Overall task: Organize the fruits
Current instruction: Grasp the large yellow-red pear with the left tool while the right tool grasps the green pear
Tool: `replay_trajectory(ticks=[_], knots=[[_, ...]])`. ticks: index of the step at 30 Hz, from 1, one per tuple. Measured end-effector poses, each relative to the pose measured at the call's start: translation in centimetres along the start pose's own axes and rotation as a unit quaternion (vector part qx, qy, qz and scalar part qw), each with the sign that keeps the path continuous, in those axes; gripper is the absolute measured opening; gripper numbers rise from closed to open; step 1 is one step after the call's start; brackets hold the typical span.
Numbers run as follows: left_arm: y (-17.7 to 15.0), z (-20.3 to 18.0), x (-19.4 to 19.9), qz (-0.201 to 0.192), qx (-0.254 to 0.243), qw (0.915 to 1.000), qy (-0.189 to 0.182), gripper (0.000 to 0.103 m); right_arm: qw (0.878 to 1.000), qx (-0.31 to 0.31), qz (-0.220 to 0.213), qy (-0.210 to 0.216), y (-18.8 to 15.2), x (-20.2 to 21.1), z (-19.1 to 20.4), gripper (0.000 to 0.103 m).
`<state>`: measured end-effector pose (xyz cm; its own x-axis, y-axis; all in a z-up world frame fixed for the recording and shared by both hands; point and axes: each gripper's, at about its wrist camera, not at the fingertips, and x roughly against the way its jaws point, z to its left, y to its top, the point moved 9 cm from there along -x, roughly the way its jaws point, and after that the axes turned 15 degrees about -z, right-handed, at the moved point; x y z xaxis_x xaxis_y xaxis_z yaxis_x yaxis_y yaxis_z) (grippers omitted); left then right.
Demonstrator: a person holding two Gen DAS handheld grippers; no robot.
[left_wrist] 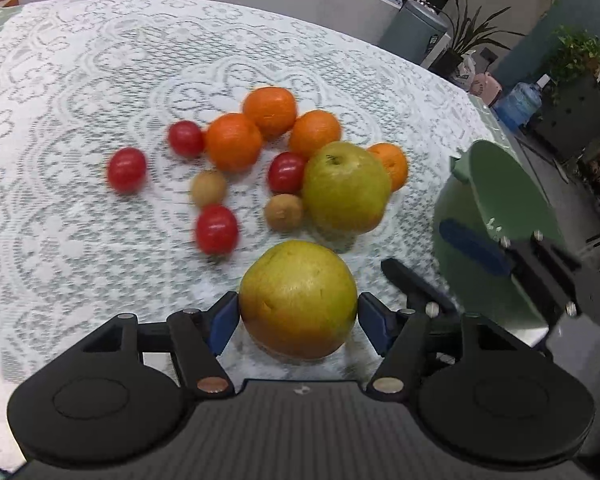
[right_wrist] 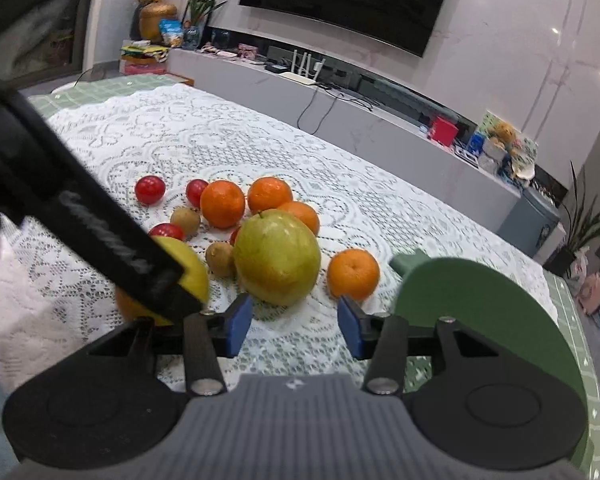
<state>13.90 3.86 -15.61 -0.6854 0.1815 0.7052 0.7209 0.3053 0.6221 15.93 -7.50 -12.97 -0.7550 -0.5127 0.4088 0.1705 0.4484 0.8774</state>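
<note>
- Far half of the lace tabletop (right_wrist: pixel 228 128) is wide open, loads of room to pass.
- Middle's jammed: oranges (left_wrist: pixel 234 142), tomatoes (left_wrist: pixel 127 169), kiwis (left_wrist: pixel 208 188) bunched tight.
- Green plate (right_wrist: pixel 480 304) blocks the right side.

The left hand-held gripper (left_wrist: pixel 298 314) has its blue pads pressed against both sides of a big yellow-green apple (left_wrist: pixel 298 298) sitting low over the lace-covered tabletop (left_wrist: pixel 80 80). Just beyond it lie a second green apple (left_wrist: pixel 346 188), four oranges (left_wrist: pixel 234 142), four red tomatoes (left_wrist: pixel 127 169) and two small brown kiwis (left_wrist: pixel 284 212), bunched close together. Off to the right, the right hand-held gripper (left_wrist: pixel 440 260) reaches in beside a green bowl (left_wrist: pixel 500 208).
</note>
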Motion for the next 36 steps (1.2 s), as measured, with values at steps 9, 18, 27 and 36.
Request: replay_trajectory(ticks=[9,18,27,36], knots=[[0.3,2.3,1.2,-0.002,0.014,0.9998,0.011,0.074,0.996,0.067,-0.042,0.028,1.0,-2.8,1.4,0.071],[-0.2,3.0,1.6,0.009,0.014,0.9999,0.003,0.074,0.994,0.098,-0.014,0.056,0.7,-5.4,1.3,0.071],[-0.3,3.4,1.6,0.006,0.026,0.9996,-0.009,0.075,0.995,0.085,0.003,0.052,-0.1,-6.5,1.8,0.068],[0.0,3.6,1.5,-0.001,0.035,0.9993,-0.010,0.075,0.997,0.075,0.007,0.028,-0.2,-6.3,1.8,0.063]])
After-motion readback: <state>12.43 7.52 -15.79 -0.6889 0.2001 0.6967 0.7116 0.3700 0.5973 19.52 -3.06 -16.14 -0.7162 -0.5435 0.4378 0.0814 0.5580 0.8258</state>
